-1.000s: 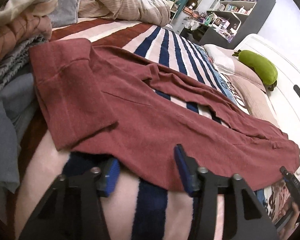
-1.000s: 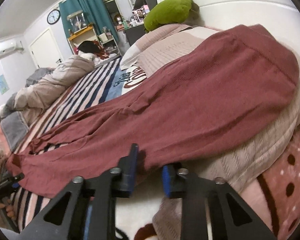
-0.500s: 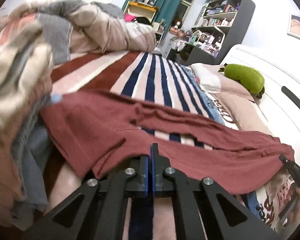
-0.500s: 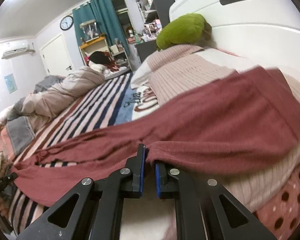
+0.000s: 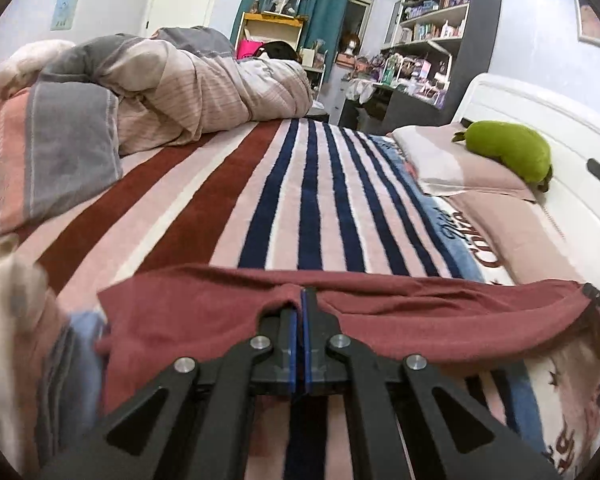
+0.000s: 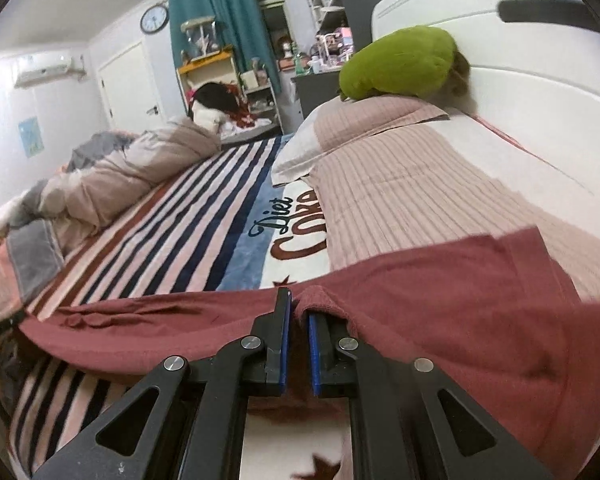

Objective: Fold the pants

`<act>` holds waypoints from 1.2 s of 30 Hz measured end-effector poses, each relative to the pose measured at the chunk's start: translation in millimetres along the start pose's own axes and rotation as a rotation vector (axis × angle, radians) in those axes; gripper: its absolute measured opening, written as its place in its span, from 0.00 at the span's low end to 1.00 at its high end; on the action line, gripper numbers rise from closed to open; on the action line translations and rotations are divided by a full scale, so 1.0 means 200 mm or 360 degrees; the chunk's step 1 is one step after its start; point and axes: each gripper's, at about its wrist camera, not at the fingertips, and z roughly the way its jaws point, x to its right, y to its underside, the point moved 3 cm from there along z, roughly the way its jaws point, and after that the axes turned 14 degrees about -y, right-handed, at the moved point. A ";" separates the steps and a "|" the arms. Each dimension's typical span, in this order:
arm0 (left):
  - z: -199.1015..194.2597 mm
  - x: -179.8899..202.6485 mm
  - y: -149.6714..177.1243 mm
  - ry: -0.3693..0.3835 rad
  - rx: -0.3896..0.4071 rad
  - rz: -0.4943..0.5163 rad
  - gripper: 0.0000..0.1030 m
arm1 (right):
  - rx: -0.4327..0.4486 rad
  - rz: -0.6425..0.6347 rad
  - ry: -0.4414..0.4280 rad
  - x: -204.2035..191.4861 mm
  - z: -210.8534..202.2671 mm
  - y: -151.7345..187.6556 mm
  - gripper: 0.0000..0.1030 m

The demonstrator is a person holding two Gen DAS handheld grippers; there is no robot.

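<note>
Dark red pants (image 5: 420, 316) lie across the near edge of a striped bed. My left gripper (image 5: 300, 300) is shut on their near edge and holds it lifted, the cloth draping over the fingers. In the right wrist view the same pants (image 6: 460, 308) stretch from left to right. My right gripper (image 6: 296, 308) is shut on a bunched fold of their near edge, raised off the bed. The far part of the pants is hidden behind the lifted edge.
A striped blanket (image 5: 308, 208) covers the bed. A rumpled duvet (image 5: 188, 88) lies at the far left, clothes (image 5: 16, 312) pile at the near left. Pillows (image 6: 400, 168) and a green plush (image 6: 404, 64) rest against the white headboard (image 6: 540, 60).
Both grippers closed on the pants' near edge and have lifted it. The pants, spread flat a second ago, now rise as a band in front of both cameras.
</note>
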 end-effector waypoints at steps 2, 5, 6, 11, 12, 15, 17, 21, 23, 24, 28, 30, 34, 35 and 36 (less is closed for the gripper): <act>0.07 0.02 -0.04 -0.0031 -0.0001 0.0040 0.00 | -0.0027 -0.0036 0.0019 0.01 0.05 -0.03 0.02; 0.17 0.05 -0.08 -0.0061 -0.0019 0.0082 0.01 | -0.0089 -0.0081 0.0048 0.04 0.15 -0.08 0.02; 0.21 0.06 -0.09 -0.0075 -0.0039 0.0097 0.02 | -0.0110 -0.0085 0.0055 0.05 0.18 -0.08 0.02; 0.36 0.11 -0.10 -0.0120 -0.0120 0.0194 0.07 | -0.0237 -0.0159 0.0123 0.08 0.32 -0.11 0.08; 0.38 0.12 -0.09 -0.0123 -0.0141 0.0206 0.19 | -0.0283 -0.0185 0.0137 0.08 0.35 -0.10 0.12; 0.39 0.14 -0.09 -0.0084 -0.0169 0.0246 0.69 | -0.0405 -0.0189 0.0092 0.07 0.40 -0.07 0.41; 0.33 0.16 -0.10 -0.0070 -0.0107 0.0305 0.71 | -0.0449 -0.0204 0.0058 0.05 0.38 -0.06 0.51; 0.16 0.14 -0.15 0.0024 -0.0037 0.0269 0.74 | -0.0429 -0.0305 -0.0009 -0.06 0.23 -0.11 0.59; 0.09 0.14 -0.15 0.0033 -0.0026 0.0259 0.74 | -0.0399 -0.0348 0.0011 -0.12 0.10 -0.13 0.63; 0.06 0.14 -0.15 0.0033 -0.0013 0.0268 0.75 | -0.0392 -0.0374 0.0038 -0.13 0.04 -0.13 0.64; -0.03 0.15 -0.07 0.0019 0.0001 0.0325 0.75 | -0.0422 -0.0465 0.0219 -0.12 -0.19 -0.04 0.65; -0.05 0.16 -0.02 0.0007 -0.0018 0.0350 0.75 | -0.0458 -0.0492 0.0303 -0.08 -0.23 0.03 0.65; -0.02 0.15 0.07 -0.0001 -0.0092 0.0400 0.75 | -0.0564 -0.0642 0.0432 0.01 -0.26 0.24 0.65; -0.01 0.15 0.10 -0.0002 -0.0119 0.0409 0.75 | -0.0577 -0.0655 0.0441 0.03 -0.26 0.28 0.65; -0.01 0.15 0.11 -0.0006 -0.0130 0.0414 0.75 | -0.0593 -0.0680 0.0463 0.04 -0.25 0.32 0.65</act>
